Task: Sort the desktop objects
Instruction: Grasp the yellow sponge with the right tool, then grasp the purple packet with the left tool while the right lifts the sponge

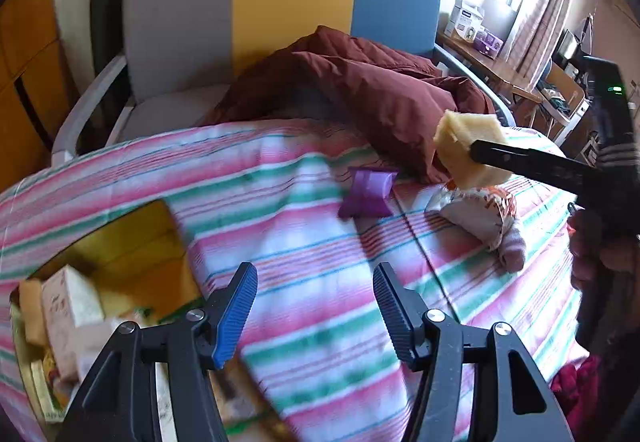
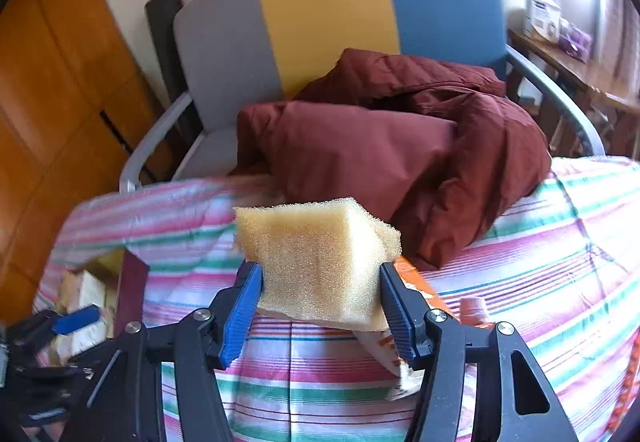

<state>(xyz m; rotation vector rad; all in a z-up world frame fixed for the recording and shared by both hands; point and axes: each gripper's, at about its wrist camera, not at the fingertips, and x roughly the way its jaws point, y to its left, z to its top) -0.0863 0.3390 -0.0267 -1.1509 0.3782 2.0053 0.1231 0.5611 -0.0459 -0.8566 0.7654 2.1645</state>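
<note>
Looking across the room through both wrist cameras, I saw a chair [image 2: 320, 21] with a grey, yellow and blue back, a maroon jacket [image 2: 400, 145] heaped on its seat and spilling onto the striped cloth [image 1: 320, 302] that covered the table. Sunk in that cloth at the left was a yellow box [image 1: 132, 238] holding cartons and a sponge piece. My right claw [image 2: 320, 282] gripped a yellow sponge [image 2: 316, 258], its blue pads pressed into both sides, the block lifted clear of the cloth. Under it lay an orange-and-white snack packet [image 1: 480, 213], with a pink rolled item [image 1: 514, 246] touching its near end. My left claw [image 1: 316, 302] stood open with nothing between its jaws, above the bare stripes. A purple packet [image 1: 366, 193] lay just beyond it, near the jacket.
</note>
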